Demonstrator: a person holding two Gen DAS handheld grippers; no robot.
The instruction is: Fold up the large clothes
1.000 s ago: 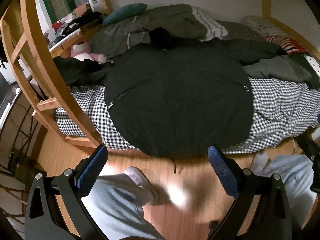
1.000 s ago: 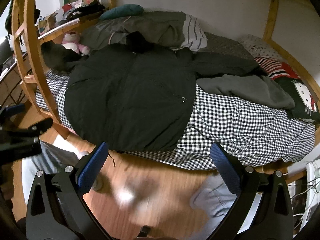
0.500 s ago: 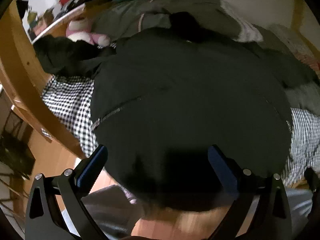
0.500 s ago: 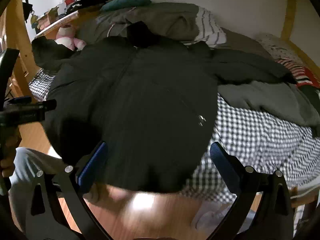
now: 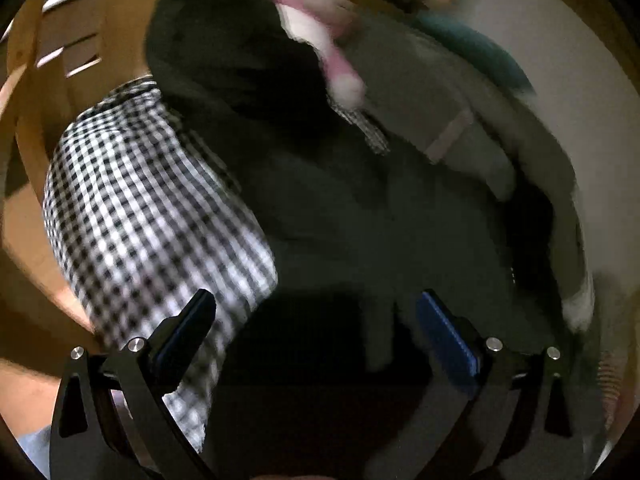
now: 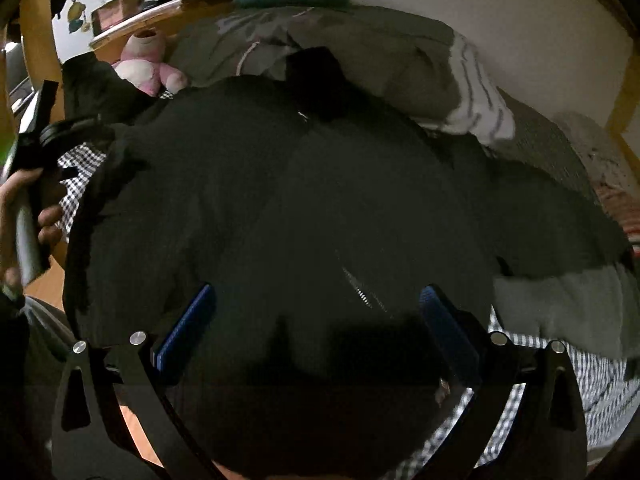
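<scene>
A large black jacket (image 6: 304, 208) lies spread front-up on the checked bedsheet (image 6: 600, 364), its zip (image 6: 360, 288) running down the middle. My right gripper (image 6: 316, 320) hangs open low over the jacket's lower body, nothing between its fingers. The left wrist view is blurred: my left gripper (image 5: 316, 320) stands open over the jacket's left side (image 5: 340, 208), beside the checked sheet (image 5: 152, 208). In the right wrist view the left gripper's body (image 6: 44, 140) shows at the far left, held by a hand (image 6: 16, 204).
A grey garment (image 6: 560, 308) lies right of the jacket. A grey duvet (image 6: 360, 48) and striped bedding (image 6: 476, 104) are piled behind. A pink plush toy (image 6: 148, 60) sits at the back left by the wooden bed frame (image 6: 36, 52). Wood floor (image 6: 44, 284) shows below.
Both grippers have moved forward from over the floor to low over the jacket. The left one has swung left toward the jacket's side and sleeve. Both stay open.
</scene>
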